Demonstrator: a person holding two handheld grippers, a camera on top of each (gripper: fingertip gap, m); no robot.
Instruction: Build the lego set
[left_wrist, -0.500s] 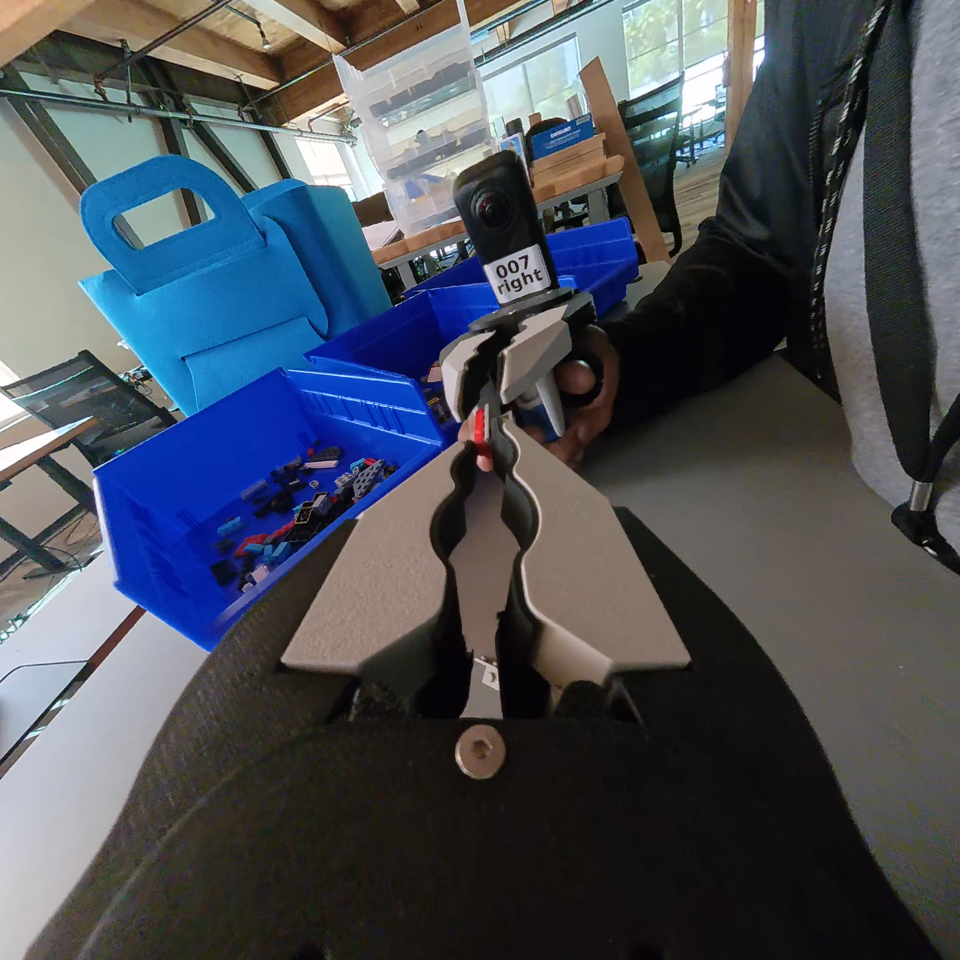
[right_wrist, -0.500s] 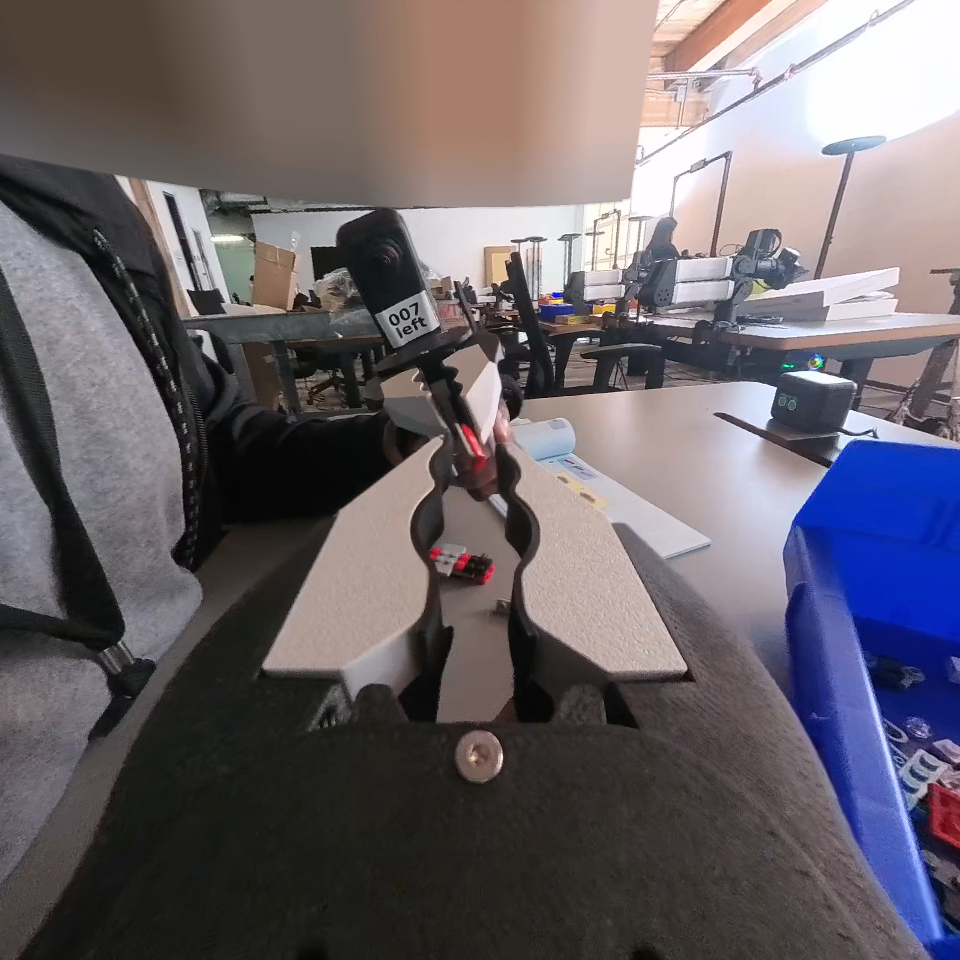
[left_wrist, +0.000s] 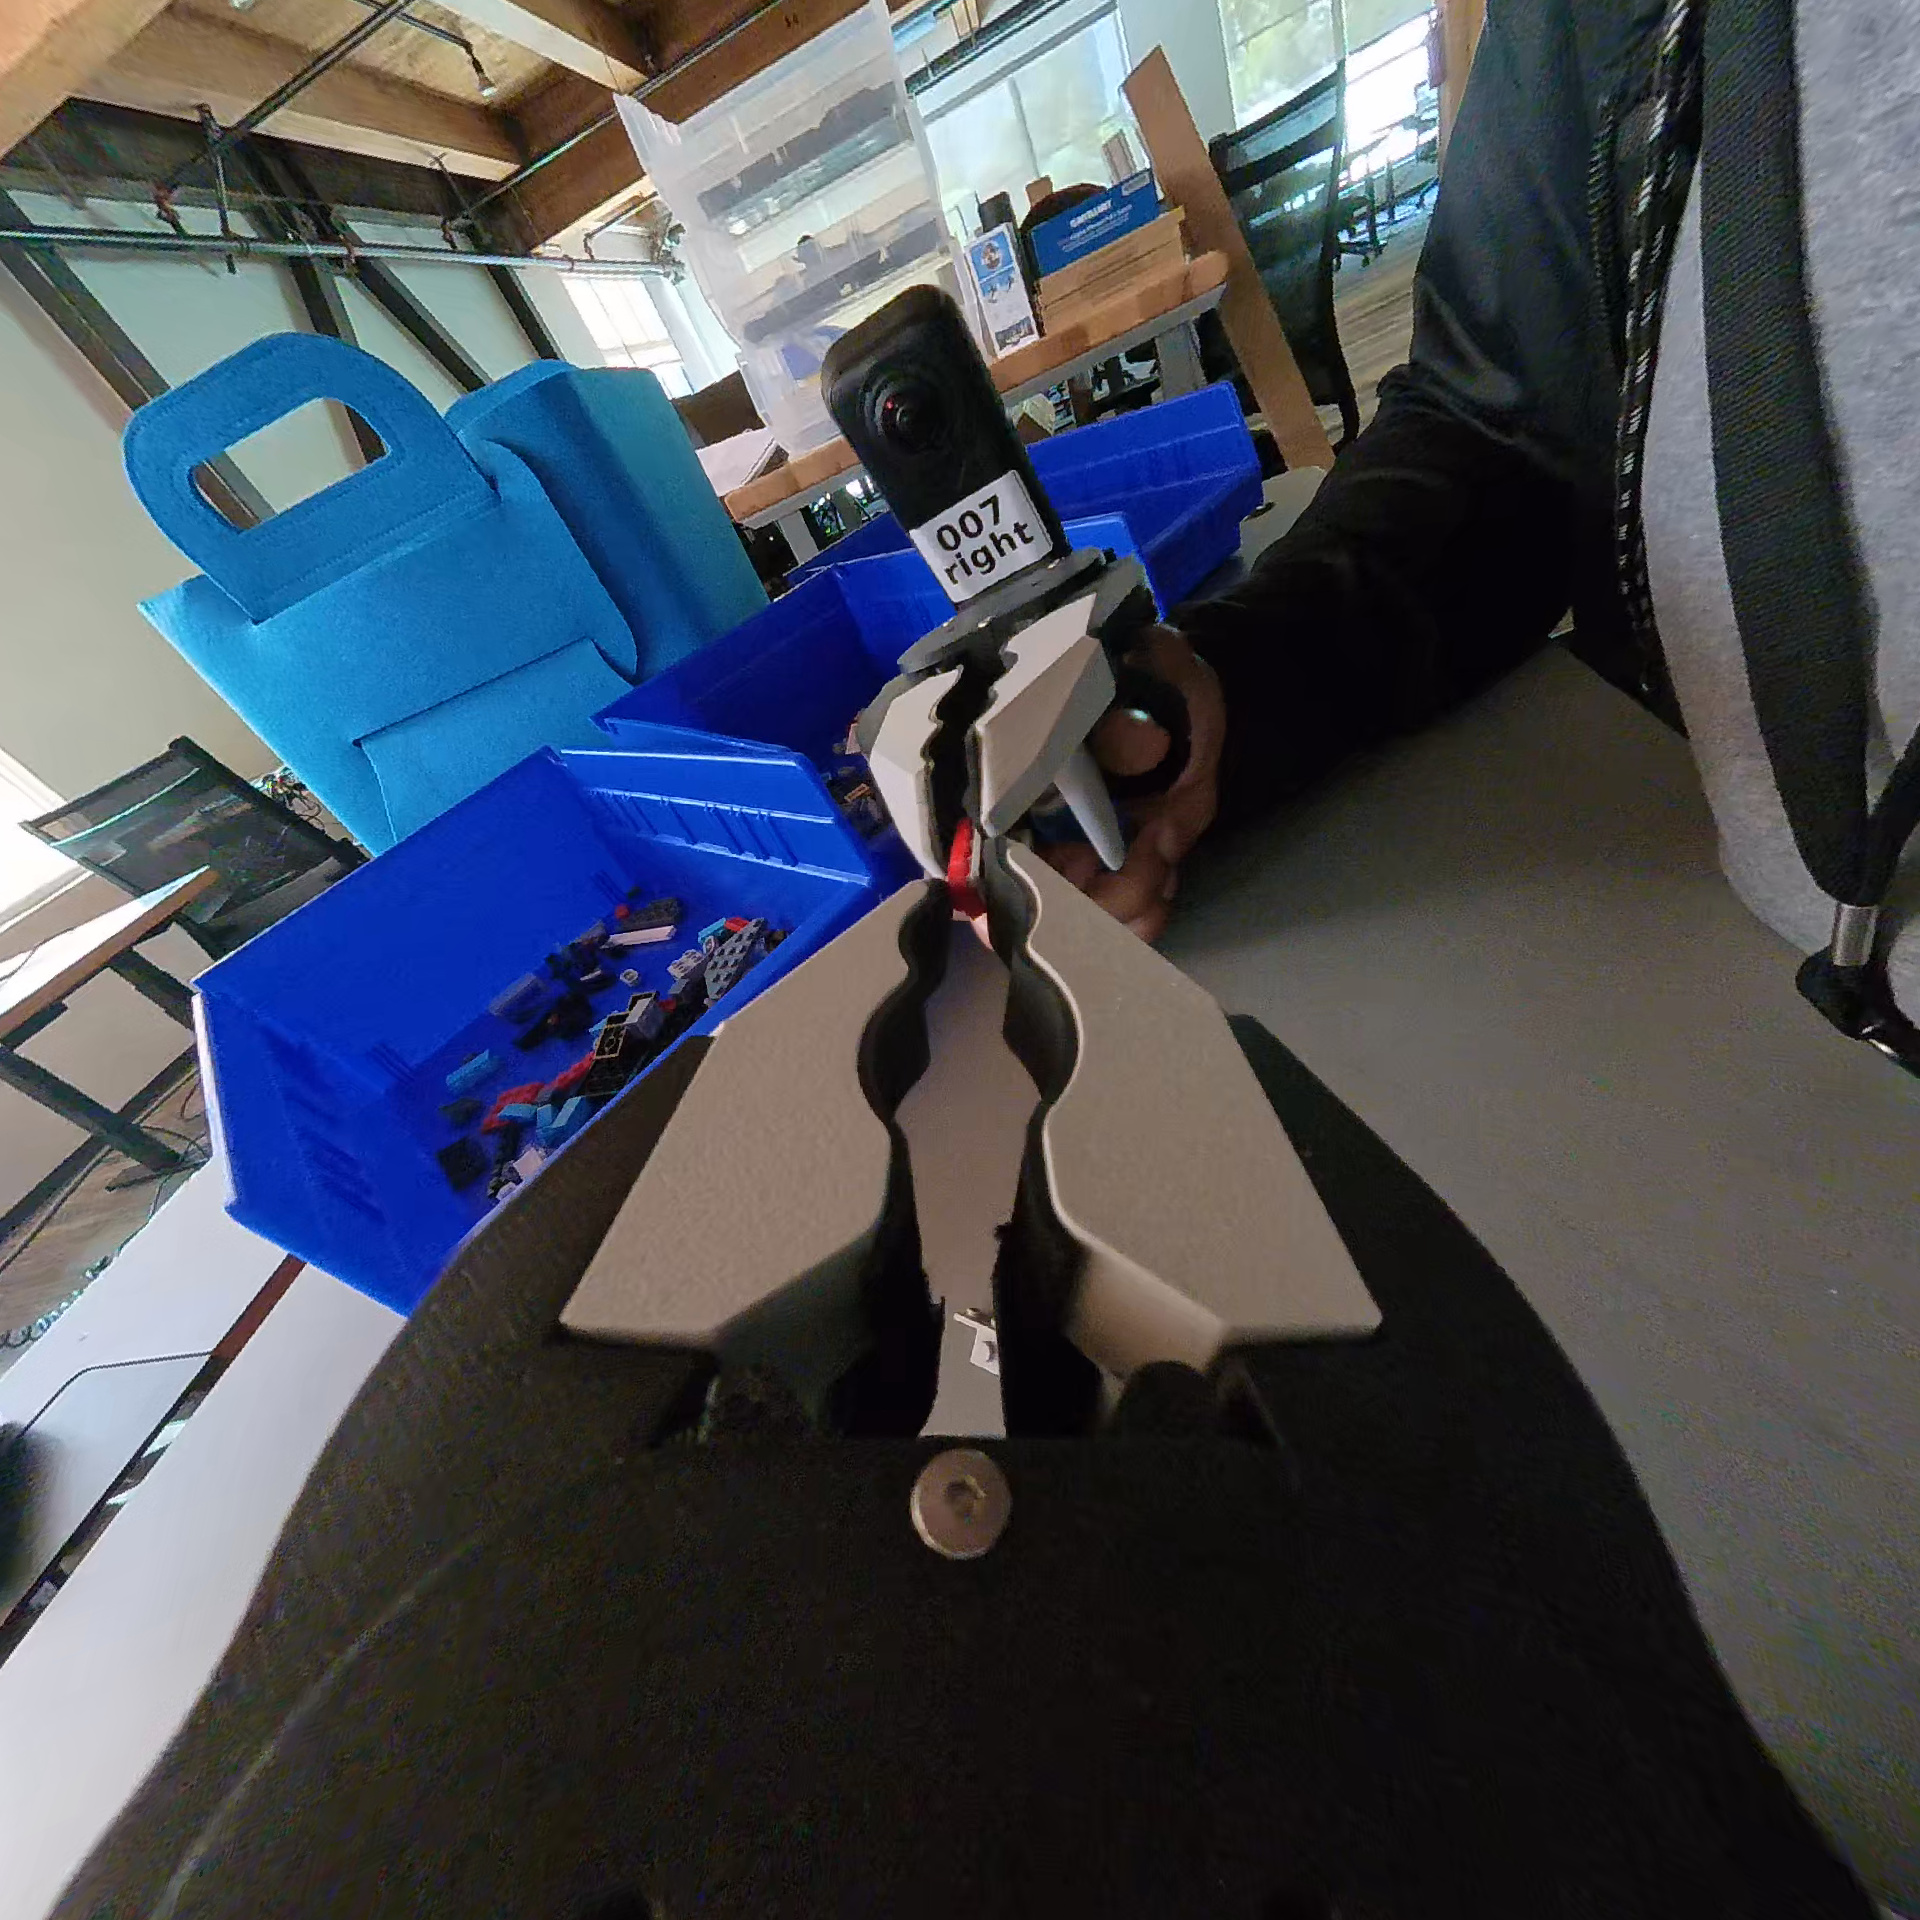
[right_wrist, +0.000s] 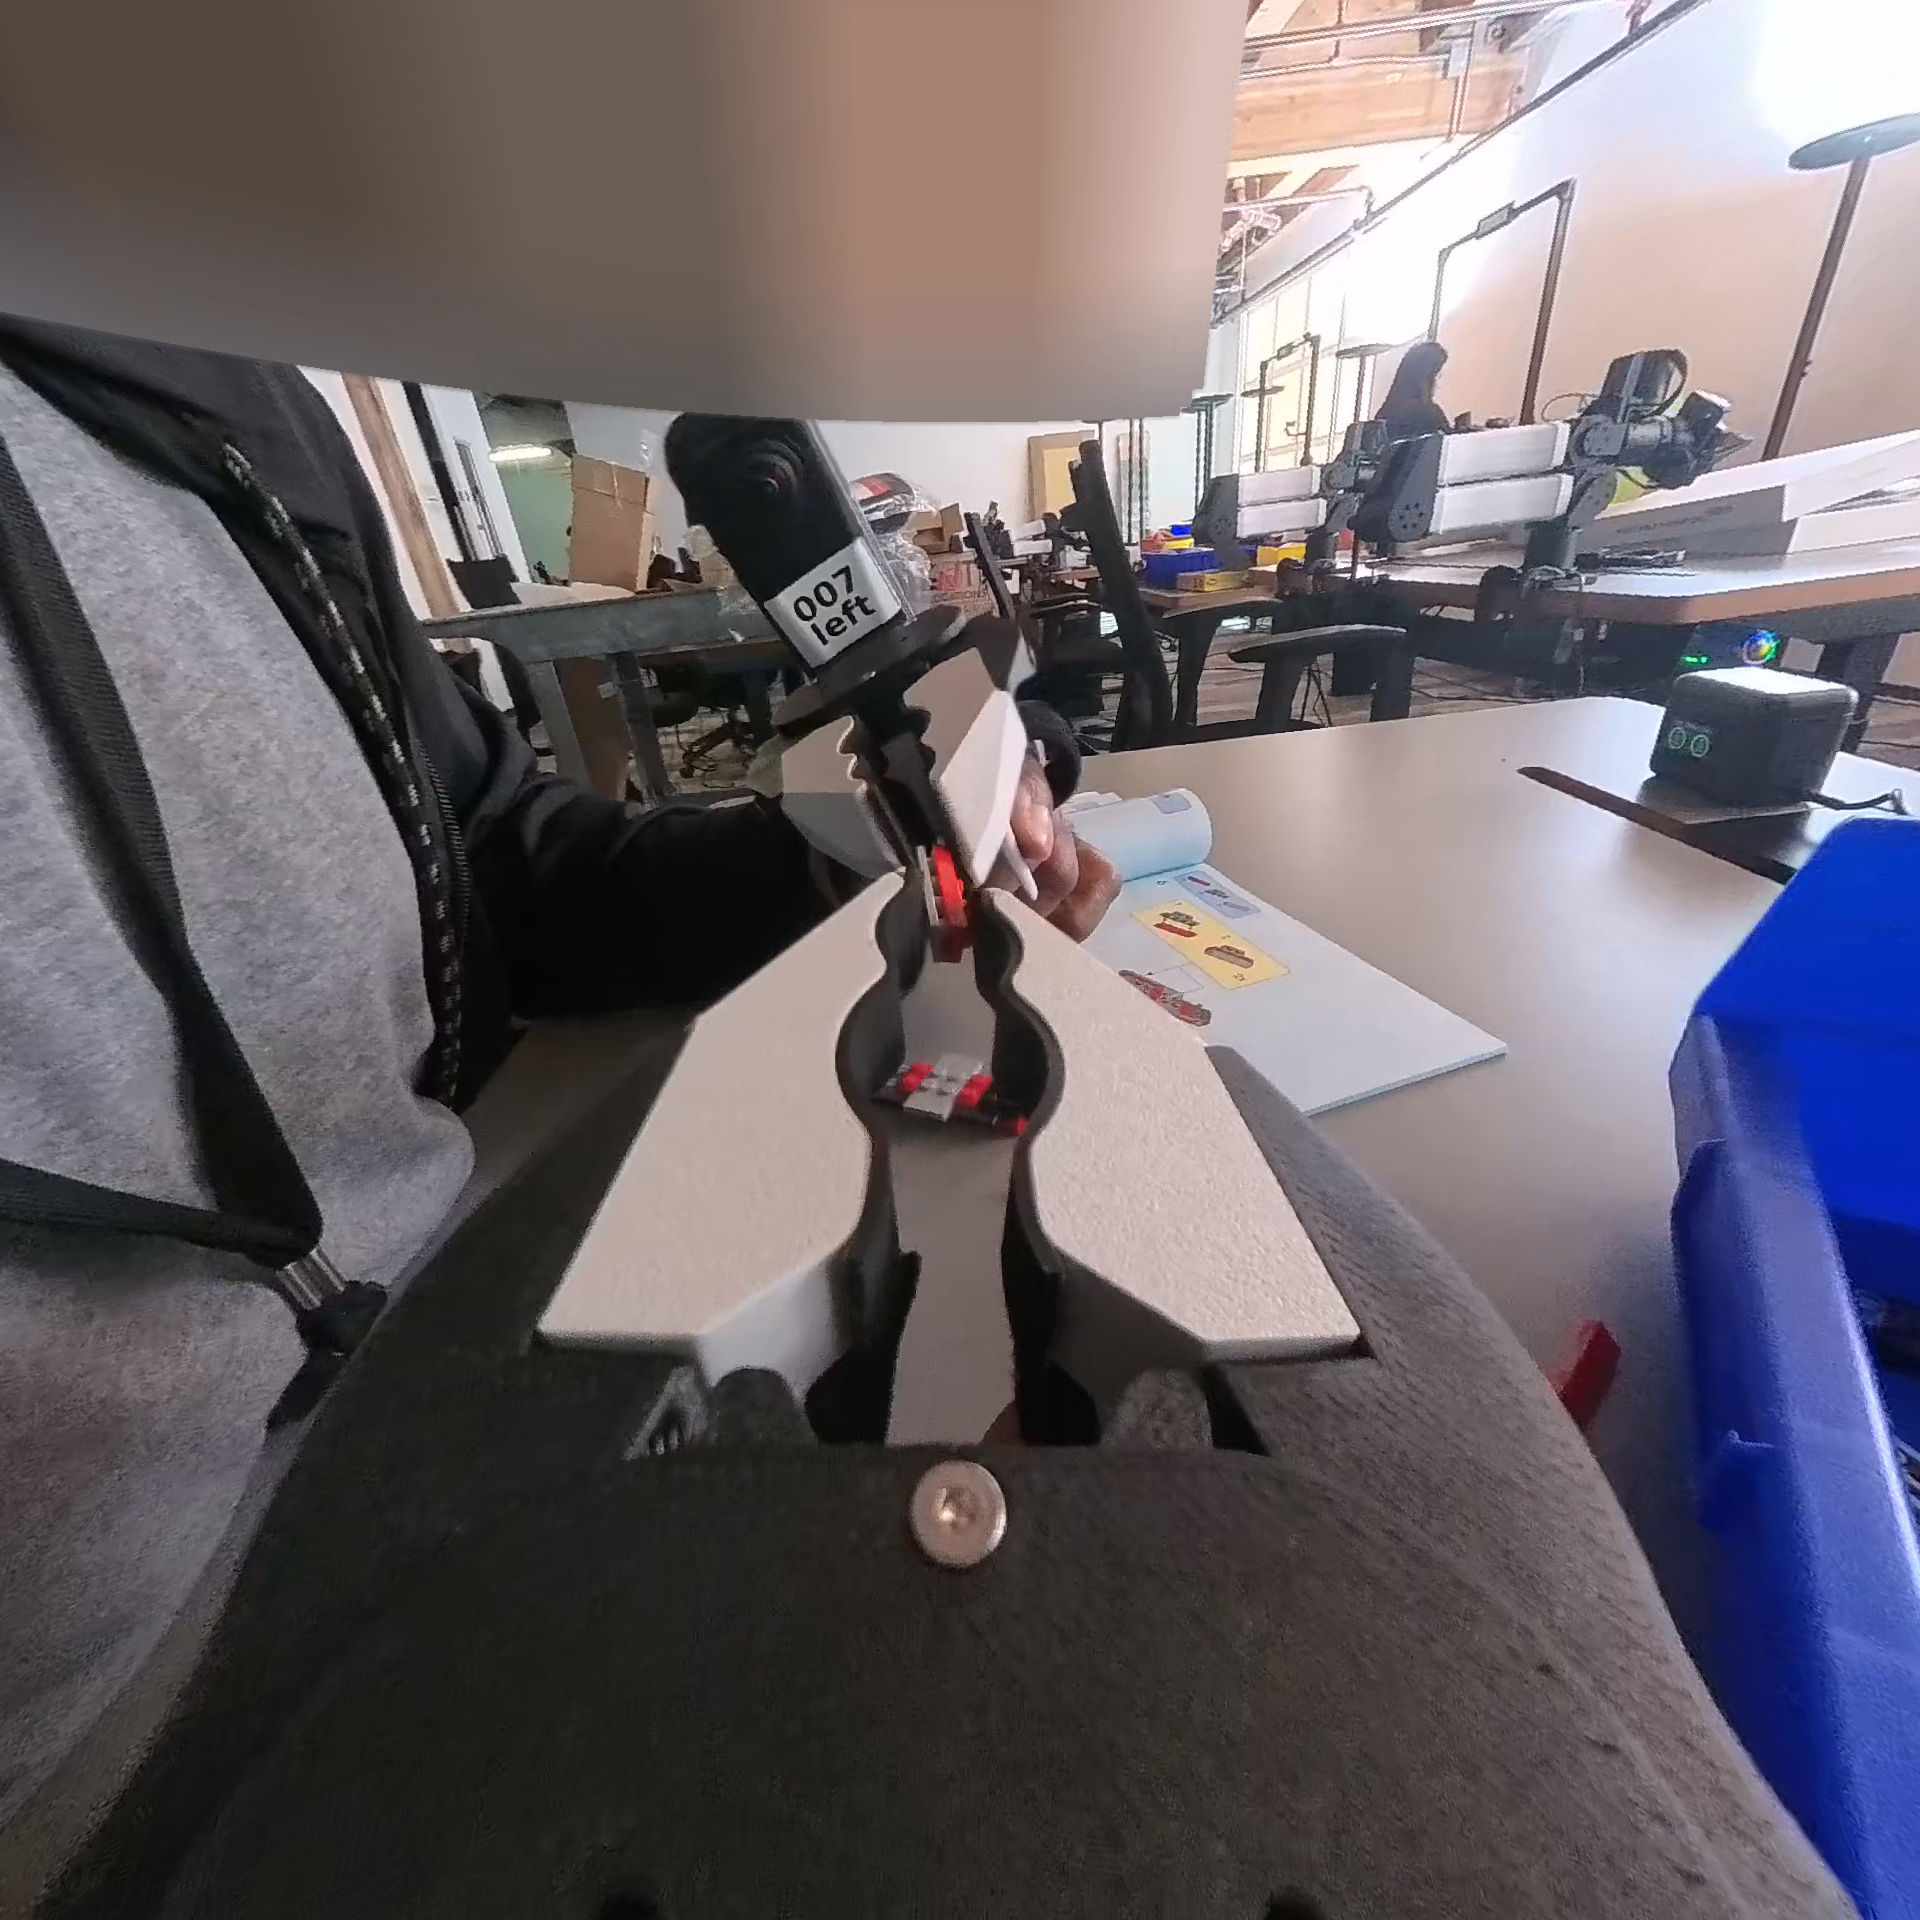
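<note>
- Since half a second ago the left tool (left_wrist: 966, 896) has leaned over further in the right wrist view. The small red and grey assembly (right_wrist: 951, 1091) on the tabletop (right_wrist: 1455, 831) now shows higher in the gap between the right tool's fingers.
- The two tools meet tip to tip above the tabletop, pointing at each other.
- The red lego piece (left_wrist: 961, 868) sits right at that meeting point. The left tool's tips are drawn in narrow on one end of it.
- The right tool (right_wrist: 948, 920) has its tips pinched close on the other end. In this view a thin grey plate lies against the red piece.
- The small assembly lies flat on the tabletop below and just past the right tool's tips, touching neither tool.
- An open instruction booklet (right_wrist: 1299, 997) lies on the tabletop ahead and to the right of the right tool.
- A blue bin (left_wrist: 343, 1122) stands ahead and to the left of the left tool, with loose bricks (left_wrist: 582, 1039) scattered on its floor.
- A blue felt bag (left_wrist: 416, 623) stands beyond that bin.
- A loose red part (right_wrist: 1579, 1361) lies to the right of the right tool, beside the bin wall.
</note>
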